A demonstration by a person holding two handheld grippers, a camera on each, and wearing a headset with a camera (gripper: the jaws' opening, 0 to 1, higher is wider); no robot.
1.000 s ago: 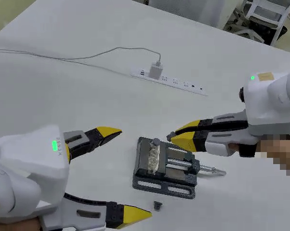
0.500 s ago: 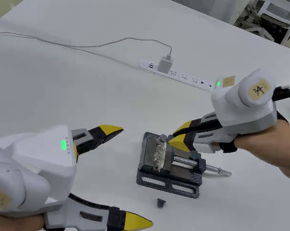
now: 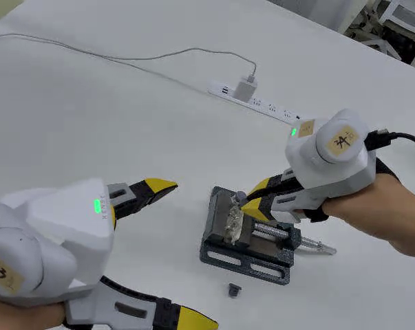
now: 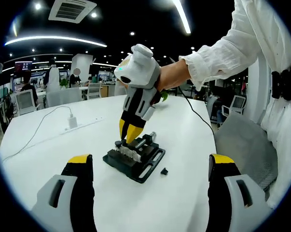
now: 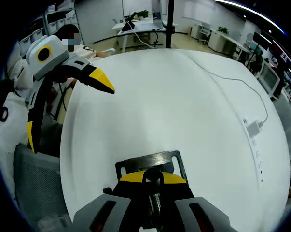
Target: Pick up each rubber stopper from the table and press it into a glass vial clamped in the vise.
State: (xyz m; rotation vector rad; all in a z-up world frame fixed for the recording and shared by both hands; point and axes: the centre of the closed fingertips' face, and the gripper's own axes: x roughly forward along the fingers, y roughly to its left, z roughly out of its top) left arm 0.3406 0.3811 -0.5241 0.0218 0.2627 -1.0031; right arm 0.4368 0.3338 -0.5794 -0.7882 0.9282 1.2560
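A small black vise (image 3: 245, 251) sits on the white table and clamps a glass vial (image 3: 232, 223) lying across its jaws. My right gripper (image 3: 247, 203) hangs over the vial's far end, its yellow tips shut on a dark grey rubber stopper (image 3: 239, 196). In the right gripper view its tips (image 5: 152, 177) sit right above the vise (image 5: 150, 162). A second stopper (image 3: 233, 290) lies loose on the table just in front of the vise. Left of the vise, my left gripper (image 3: 179, 253) stands wide open and holds nothing. From the left gripper view, the vise (image 4: 135, 159) and loose stopper (image 4: 164, 171) lie ahead.
A white power strip (image 3: 255, 102) with a plugged charger and a grey cable (image 3: 124, 58) lies behind the vise. The vise's screw handle (image 3: 316, 244) sticks out to the right. Office chairs (image 3: 389, 17) stand past the table's far edge.
My right gripper has come left and down from beside the vise until its tips are over the vial's far end. The left gripper has stayed open in place.
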